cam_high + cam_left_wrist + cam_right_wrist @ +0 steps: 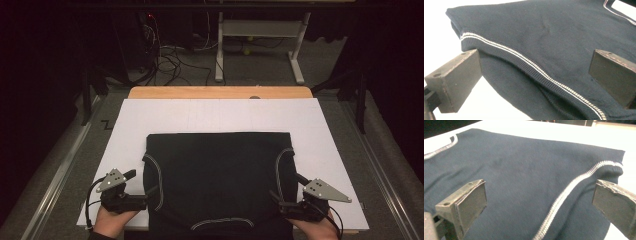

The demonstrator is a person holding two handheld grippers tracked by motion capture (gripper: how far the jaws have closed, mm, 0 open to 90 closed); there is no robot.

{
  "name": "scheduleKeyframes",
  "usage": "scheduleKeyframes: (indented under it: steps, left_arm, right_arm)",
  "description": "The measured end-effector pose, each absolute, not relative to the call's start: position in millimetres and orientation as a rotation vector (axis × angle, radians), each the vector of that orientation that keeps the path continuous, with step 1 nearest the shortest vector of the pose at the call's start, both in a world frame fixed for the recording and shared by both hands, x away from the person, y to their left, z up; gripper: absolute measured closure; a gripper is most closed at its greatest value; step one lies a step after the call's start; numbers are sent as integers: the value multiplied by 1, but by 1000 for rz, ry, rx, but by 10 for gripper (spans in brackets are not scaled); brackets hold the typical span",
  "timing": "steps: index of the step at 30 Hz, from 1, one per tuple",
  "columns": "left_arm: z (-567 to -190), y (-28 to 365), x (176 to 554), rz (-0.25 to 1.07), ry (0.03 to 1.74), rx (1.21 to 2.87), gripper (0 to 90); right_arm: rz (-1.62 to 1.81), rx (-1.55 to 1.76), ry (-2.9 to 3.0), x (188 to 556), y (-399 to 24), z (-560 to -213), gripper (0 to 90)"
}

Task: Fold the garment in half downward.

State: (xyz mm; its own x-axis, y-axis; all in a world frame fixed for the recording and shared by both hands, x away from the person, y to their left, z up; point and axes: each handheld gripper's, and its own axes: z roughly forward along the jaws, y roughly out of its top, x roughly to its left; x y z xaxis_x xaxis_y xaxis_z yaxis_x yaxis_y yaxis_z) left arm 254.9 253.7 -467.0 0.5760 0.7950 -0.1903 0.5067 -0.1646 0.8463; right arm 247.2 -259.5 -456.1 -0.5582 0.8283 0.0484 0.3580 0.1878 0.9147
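A dark navy knitted garment (217, 175) with white-striped trim lies folded flat on a white board (220, 112). My left gripper (137, 189) is at the garment's left edge, jaws open, one over the cloth and one over the board. In the left gripper view the left gripper (534, 62) straddles the striped trim (529, 62) without pressing it. At the right edge my right gripper (289, 190) also stands open. In the right gripper view the right gripper (539, 190) has wide jaws on either side of the garment (519, 177) and its trim (564, 195).
The white board rests on a wooden table (220, 92). Behind it on the carpet stand a white desk frame (260, 30) and a tangle of cables (170, 60). Metal rails (65, 165) run along both sides. A person's hands (112, 220) hold the grippers at the near edge.
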Motion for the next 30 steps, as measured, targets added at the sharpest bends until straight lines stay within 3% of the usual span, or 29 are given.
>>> scheduleKeyframes:
  steps: [15,30]
  left_arm:
    - [-469,263,269,357,1089,1809,0]
    - [-455,267,298,380,1068,1780,0]
  right_arm:
    - [1417,947,2034,270,-191,-430,2]
    - [1440,808,2164,269,-116,-437,2]
